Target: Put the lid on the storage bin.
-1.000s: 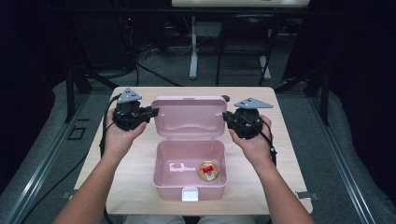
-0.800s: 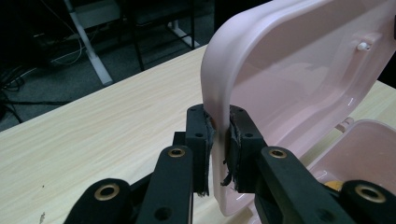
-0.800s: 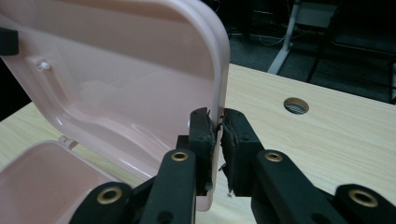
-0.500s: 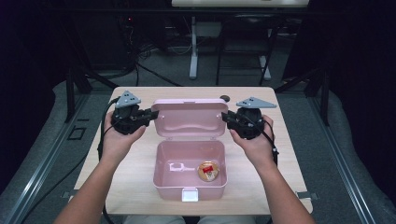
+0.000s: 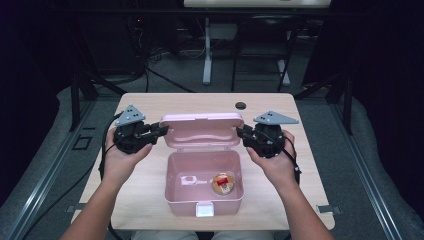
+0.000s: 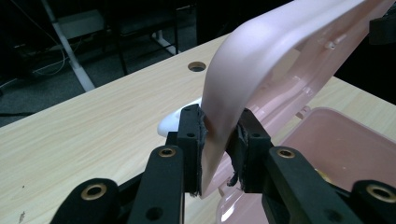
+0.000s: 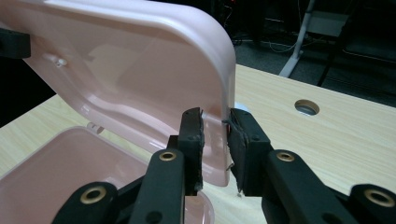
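A: Pink plastic box sits mid-table, hinged lid raised, tilted toward the far side.

B: Left gripper?

A: Jaws clamped on the lid's left edge, rim pinched between the pads. Right gripper likewise closed on the lid's right edge.

B: Contents?

A: A small round item with red and gold top lies on the box floor, right of centre. A white latch shows on the near wall. Cable hole in the table beyond the lid.
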Available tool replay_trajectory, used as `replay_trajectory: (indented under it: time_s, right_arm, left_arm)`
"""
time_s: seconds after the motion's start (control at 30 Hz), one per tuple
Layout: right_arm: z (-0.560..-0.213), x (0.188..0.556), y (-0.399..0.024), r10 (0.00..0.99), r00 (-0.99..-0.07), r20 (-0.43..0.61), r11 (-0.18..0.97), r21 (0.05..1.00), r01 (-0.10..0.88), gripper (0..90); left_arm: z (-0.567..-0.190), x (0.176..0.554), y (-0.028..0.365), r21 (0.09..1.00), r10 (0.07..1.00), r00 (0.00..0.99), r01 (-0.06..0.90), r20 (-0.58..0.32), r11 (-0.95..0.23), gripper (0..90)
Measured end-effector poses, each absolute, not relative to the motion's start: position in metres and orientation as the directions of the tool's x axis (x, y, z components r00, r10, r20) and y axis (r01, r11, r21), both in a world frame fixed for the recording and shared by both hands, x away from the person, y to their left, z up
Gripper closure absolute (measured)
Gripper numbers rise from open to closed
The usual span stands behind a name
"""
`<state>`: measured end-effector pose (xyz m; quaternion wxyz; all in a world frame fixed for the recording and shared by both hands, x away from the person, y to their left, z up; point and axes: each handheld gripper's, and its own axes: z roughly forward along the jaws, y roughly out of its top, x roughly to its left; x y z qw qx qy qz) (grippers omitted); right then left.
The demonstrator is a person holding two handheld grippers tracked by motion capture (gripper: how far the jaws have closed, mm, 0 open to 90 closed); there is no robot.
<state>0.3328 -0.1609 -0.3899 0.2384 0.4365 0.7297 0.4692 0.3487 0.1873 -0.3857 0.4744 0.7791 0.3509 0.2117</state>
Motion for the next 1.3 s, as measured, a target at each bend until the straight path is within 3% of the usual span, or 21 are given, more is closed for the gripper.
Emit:
replay_trajectory:
  time_s: [0.2, 0.33, 0.87, 1.3]
  right_arm:
    - [-0.392, 0.327, -0.161, 0.859, -0.51, 0.053, 0.187, 0.893, 0.408, 74.9]
    - [-0.394, 0.324, -0.162, 0.862, -0.504, 0.047, 0.188, 0.895, 0.404, 74.5]
    - [-0.398, 0.315, -0.163, 0.866, -0.498, 0.048, 0.184, 0.895, 0.407, 73.9]
    - [-0.397, 0.306, -0.165, 0.854, -0.517, 0.057, 0.183, 0.897, 0.402, 73.0]
  left_arm:
    - [-0.386, 0.343, 0.181, 0.876, 0.758, 0.643, 0.302, 0.105, -0.377, 79.2]
    - [-0.386, 0.345, 0.18, 0.873, 0.751, 0.649, 0.291, 0.12, -0.391, 79.6]
    - [-0.385, 0.35, 0.181, 0.874, 0.73, 0.677, 0.293, 0.097, -0.388, 79.5]
    - [-0.389, 0.333, 0.19, 0.886, 0.706, 0.708, 0.315, 0.019, -0.34, 70.4]
